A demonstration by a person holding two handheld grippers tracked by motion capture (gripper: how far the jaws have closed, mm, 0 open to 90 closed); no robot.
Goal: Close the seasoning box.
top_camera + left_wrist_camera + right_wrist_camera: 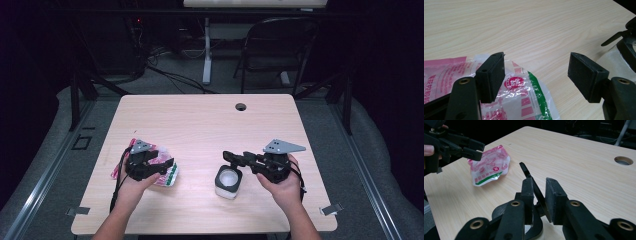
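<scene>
Low over the table, left gripper (536, 75) gapes above a plastic packet (524, 100); right gripper (539, 200) pinches the white jar's (228, 182) black lid (534, 187).

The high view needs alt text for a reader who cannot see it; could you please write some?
A person at a pale wooden table holds a claw in each hand: the left claw hovers open over a pink, white and green plastic packet, while the right claw grips a thin black part at the top of a small white container.
</scene>
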